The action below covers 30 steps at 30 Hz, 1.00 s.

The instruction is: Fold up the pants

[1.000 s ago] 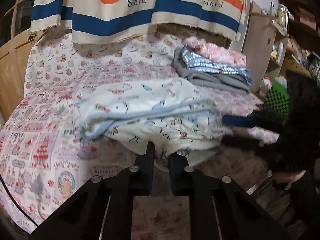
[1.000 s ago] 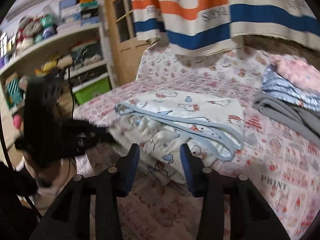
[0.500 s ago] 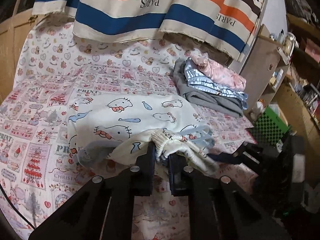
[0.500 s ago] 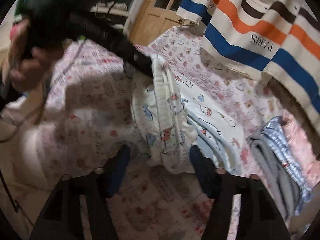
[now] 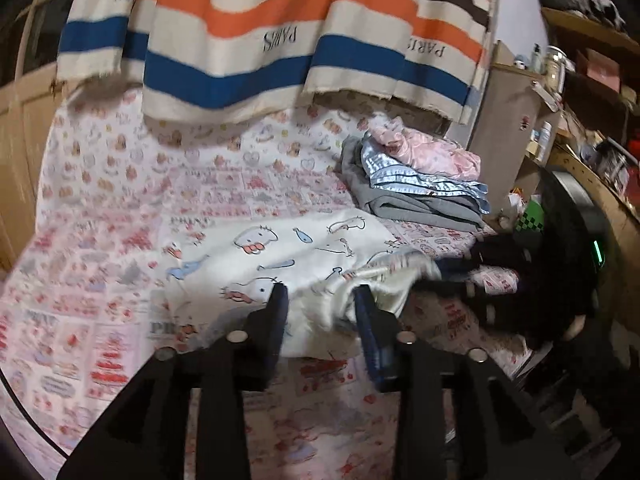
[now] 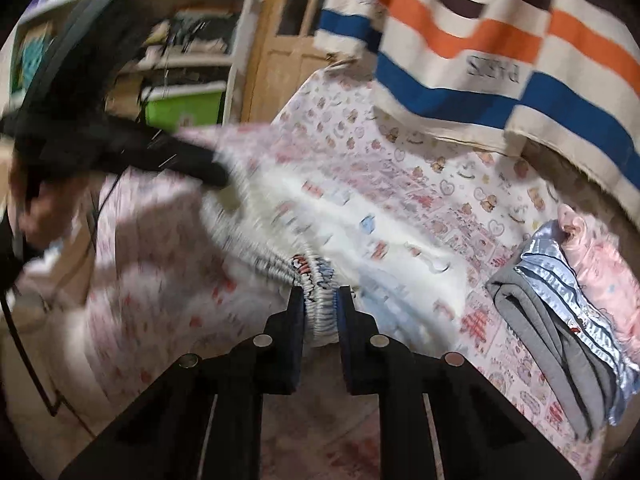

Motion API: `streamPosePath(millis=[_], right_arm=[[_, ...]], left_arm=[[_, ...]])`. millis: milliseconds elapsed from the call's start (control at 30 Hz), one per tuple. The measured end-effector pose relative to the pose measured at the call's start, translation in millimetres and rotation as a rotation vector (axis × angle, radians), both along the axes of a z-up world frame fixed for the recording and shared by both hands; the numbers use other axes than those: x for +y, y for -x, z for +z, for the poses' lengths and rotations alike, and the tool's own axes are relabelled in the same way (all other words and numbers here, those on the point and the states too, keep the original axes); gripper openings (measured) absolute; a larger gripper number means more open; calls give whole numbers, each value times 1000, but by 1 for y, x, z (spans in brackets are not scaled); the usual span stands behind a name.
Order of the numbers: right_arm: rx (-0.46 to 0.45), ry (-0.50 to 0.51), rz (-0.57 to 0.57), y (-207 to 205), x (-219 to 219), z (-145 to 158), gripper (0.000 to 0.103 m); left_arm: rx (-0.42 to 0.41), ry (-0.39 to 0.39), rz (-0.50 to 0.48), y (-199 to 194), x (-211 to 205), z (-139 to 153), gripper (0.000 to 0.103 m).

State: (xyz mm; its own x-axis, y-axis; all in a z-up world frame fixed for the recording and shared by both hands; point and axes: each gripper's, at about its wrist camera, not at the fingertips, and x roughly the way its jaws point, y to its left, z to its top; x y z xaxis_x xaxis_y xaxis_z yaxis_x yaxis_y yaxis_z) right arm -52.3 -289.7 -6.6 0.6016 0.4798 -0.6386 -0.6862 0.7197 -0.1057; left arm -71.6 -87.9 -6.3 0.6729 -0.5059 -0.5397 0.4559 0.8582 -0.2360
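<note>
The pants (image 5: 280, 256) are white with cartoon prints and pale blue trim, lying folded on the patterned bedsheet (image 5: 100, 280). In the left wrist view my left gripper (image 5: 320, 300) is open, its fingers apart with pants cloth lying between them. In the right wrist view my right gripper (image 6: 319, 300) is shut on the ribbed waistband (image 6: 316, 292) of the pants (image 6: 360, 236). The left gripper (image 6: 192, 168) shows there as a dark blurred shape at the pants' far edge. The right gripper (image 5: 460, 276) shows at the right of the left wrist view.
A stack of folded clothes (image 5: 420, 184), grey, blue and pink, lies at the bed's right side, also in the right wrist view (image 6: 568, 304). A striped PARIS cloth (image 5: 280, 40) hangs behind the bed. Shelves (image 6: 180, 60) and a wooden door (image 6: 288, 40) stand at the left.
My left gripper has opened and let go of the waistband. My right gripper has closed on the waistband. Both views have shifted and are blurred by motion.
</note>
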Motion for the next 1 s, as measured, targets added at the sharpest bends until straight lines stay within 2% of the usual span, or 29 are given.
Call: streamPosePath(millis=[67,133,200,333,367,400,433,500,633,667,700,733,800,900,1000], right_arm=[[42,-42,-3,-16,-4,6,15],[78,-78,-16,-36,-7,11,15],[107,-112,-16,-52,-7,16,15],[157,-125,59,-78,-3,22,15],[162,-124,65,-84,-2,23,15],[168,-129,62,-91,0,24,15],[176,-135,62,-96,0,25,15],[180,-143,47,-107,1,25,15],[172,-177,-51,-129,-8,22,18],[175,-184,-88,-134,-11,20,22],[178,-188,-135,-140,-15,17,34],[167,-198,-163,-141,-18,16,40],[130,-222,-227,-138,-27,15,41],[161,-277,-169,-126,-36,11,41],[184,-214,-151,-121,-25,-2,41]], left_arm=[[-21,-3,-16,6,6,2,43],[-49,-12,-48,11,8,3,54],[-77,-53,-54,12,4,2,62],[-57,-133,-33,-17,-11,-8,64],[-45,-133,-24,-28,-13,-11,63],[-30,-122,-28,-38,-15,-14,51],[-10,-103,-44,-47,-16,-17,30],[36,-59,-58,-68,-16,-19,13],[34,-37,5,-99,-13,-13,10],[62,-36,17,-108,-12,-14,10],[90,-41,22,-116,-12,-15,10],[114,-63,33,-123,-12,-18,10],[143,-102,53,-129,-12,-26,11],[172,-129,46,-130,-12,-37,15],[176,-115,41,-127,-9,-40,21]])
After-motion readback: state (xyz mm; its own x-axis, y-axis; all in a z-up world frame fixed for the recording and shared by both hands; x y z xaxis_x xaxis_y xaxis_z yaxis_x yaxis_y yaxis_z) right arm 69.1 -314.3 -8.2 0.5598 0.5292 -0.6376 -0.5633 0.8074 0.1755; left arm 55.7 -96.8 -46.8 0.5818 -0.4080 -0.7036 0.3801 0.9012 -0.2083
